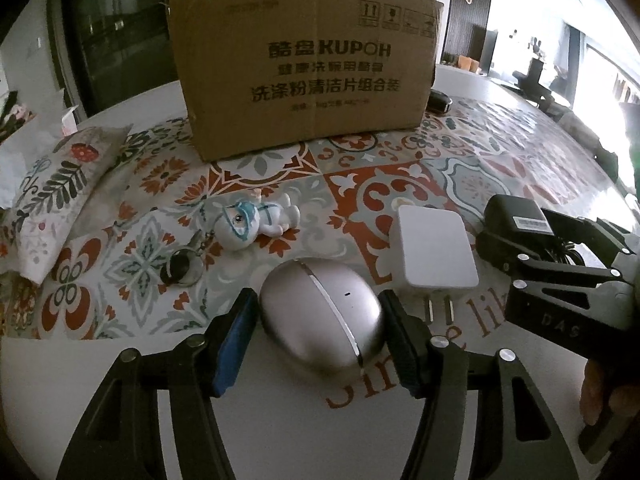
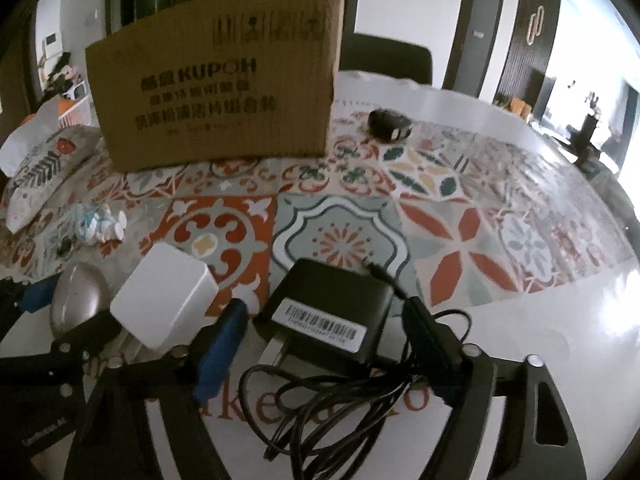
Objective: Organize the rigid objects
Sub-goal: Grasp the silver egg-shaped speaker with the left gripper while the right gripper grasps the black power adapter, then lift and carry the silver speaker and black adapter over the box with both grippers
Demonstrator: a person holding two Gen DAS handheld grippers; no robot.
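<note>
Both grippers low over the patterned cloth (image 1: 360,184), each straddling an item.

L to R we see: left gripper (image 1: 318,312) wide around silver case (image 1: 320,316), pads not touching; right gripper (image 2: 328,332) wide around black adapter (image 2: 324,308); cardboard box (image 1: 308,72) stands behind on the table.

A silver egg-shaped case (image 1: 322,316) lies on the patterned cloth, seam band running diagonally across its top. Just to its right a white plug adapter (image 1: 436,254) lies flat, prongs toward the camera; beyond it a black adapter (image 2: 326,312) lies label up with its cable (image 2: 340,400) loosely coiled. A small figurine keychain (image 1: 256,222) lies on its side before the upright cardboard box (image 1: 308,68).
</note>
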